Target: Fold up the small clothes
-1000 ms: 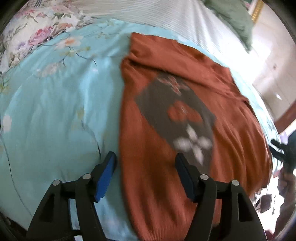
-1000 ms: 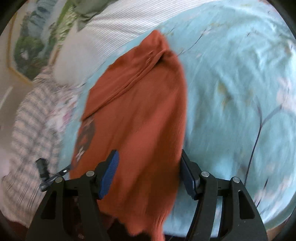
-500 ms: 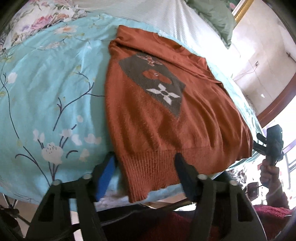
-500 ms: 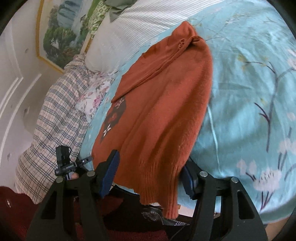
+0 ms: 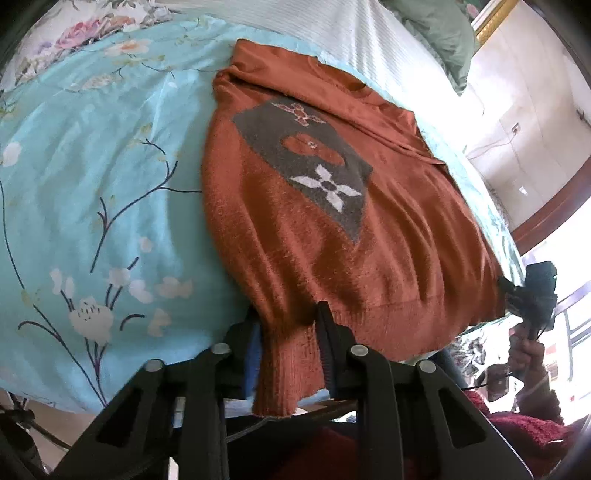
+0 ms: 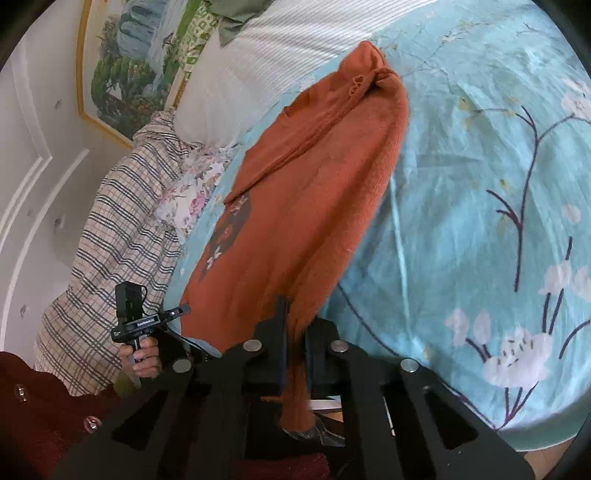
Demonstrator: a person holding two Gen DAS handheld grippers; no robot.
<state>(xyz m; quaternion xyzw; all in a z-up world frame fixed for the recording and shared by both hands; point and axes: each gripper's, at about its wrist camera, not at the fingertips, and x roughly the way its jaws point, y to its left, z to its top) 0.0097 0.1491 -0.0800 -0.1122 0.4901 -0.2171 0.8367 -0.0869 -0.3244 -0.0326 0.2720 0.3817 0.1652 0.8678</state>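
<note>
A rust-orange knit sweater (image 5: pixel 332 221) with a grey patch and a white flower motif lies flat on the bed, hem toward me. My left gripper (image 5: pixel 290 332) is shut on the hem's left corner at the bed's edge. In the right wrist view the sweater (image 6: pixel 314 206) stretches away from me. My right gripper (image 6: pixel 295 332) is shut on the hem's other corner, with the knit pinched between the jaws. It also shows in the left wrist view (image 5: pixel 532 295), at the sweater's right corner.
The bed has a light blue floral cover (image 5: pixel 92 192). A white striped pillow (image 6: pixel 266 62) and a green pillow (image 5: pixel 439 33) lie at the head. A checked blanket (image 6: pixel 110 251) lies beside the sweater. A framed landscape picture (image 6: pixel 129 62) hangs on the wall.
Both grippers have closed on the sweater's hem corners; half a second ago both stood open around the hem. Before that they drew back from over the sweater to the bed's edge.
</note>
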